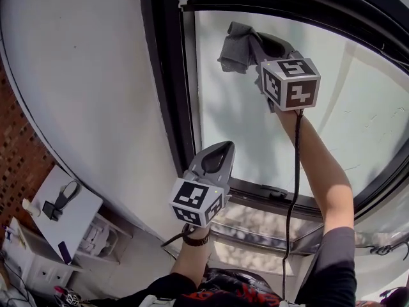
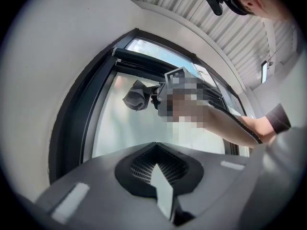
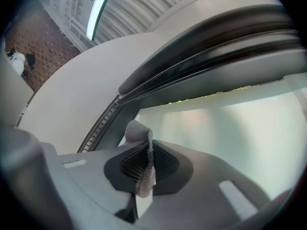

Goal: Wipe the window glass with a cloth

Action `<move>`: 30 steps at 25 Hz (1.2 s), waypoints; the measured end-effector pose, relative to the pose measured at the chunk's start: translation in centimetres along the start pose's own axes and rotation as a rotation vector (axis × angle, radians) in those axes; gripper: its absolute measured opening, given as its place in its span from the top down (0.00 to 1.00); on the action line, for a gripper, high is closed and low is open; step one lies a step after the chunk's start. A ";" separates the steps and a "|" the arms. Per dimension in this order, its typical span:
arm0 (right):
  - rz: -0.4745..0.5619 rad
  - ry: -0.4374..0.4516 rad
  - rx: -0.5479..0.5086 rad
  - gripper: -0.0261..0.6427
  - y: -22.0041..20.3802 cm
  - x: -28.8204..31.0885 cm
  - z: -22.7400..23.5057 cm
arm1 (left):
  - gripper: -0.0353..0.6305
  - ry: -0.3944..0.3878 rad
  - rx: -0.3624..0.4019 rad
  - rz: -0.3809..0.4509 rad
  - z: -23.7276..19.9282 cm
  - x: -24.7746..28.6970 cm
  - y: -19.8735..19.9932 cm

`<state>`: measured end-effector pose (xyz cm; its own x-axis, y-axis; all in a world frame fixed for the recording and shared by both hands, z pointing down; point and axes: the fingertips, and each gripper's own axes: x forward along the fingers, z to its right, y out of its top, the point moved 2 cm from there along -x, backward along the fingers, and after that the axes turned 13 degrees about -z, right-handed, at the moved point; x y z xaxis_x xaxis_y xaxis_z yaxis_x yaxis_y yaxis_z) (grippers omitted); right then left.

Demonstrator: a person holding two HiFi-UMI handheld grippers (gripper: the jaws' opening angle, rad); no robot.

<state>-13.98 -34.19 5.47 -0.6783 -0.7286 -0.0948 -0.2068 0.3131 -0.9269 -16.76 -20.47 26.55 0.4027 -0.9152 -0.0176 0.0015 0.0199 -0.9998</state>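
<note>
A grey cloth (image 1: pixel 239 45) is pressed against the frosted window glass (image 1: pixel 358 114) near the pane's upper left corner. My right gripper (image 1: pixel 273 45) is shut on it, held up at arm's length. In the right gripper view a strip of the cloth (image 3: pixel 144 163) is pinched between the jaws, close to the dark frame. My left gripper (image 1: pixel 217 160) hangs lower, by the bottom left of the black window frame (image 1: pixel 167 88), shut with nothing in it. The left gripper view shows the cloth (image 2: pixel 137 96) bunched on the glass (image 2: pixel 144 128) ahead.
A white wall (image 1: pixel 83 88) runs left of the frame. Below left stands a white cabinet (image 1: pixel 67 219) with small items on it, beside a brick wall (image 1: pixel 16 152). A window handle (image 1: pixel 276 194) sits on the bottom rail. A cable (image 1: pixel 295 171) trails from the right gripper.
</note>
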 end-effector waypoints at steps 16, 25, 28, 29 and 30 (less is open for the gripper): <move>-0.024 -0.183 0.036 0.94 -2.7 -10.6 10.1 | 0.95 -0.112 0.005 -0.021 5.3 4.8 0.2; -0.064 -0.330 0.044 0.94 -5.5 -18.4 17.9 | 0.95 -0.227 0.018 -0.044 11.5 8.6 -0.4; -0.085 -0.387 0.038 0.94 -6.1 -20.8 19.7 | 0.95 -0.257 0.016 -0.043 12.7 9.0 -0.6; -0.093 -0.409 0.035 0.94 -6.4 -21.9 20.6 | 0.95 -0.268 0.015 -0.046 13.2 9.2 -0.7; -0.101 -0.429 0.034 0.94 -6.6 -23.0 21.4 | 0.95 -0.277 0.014 -0.048 13.7 9.5 -0.8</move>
<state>18.07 -32.58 5.99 -0.3001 -0.9438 -0.1387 -0.2292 0.2125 -0.9499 -0.38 -23.60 27.29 0.6370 -0.7701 0.0346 0.0384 -0.0131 -0.9992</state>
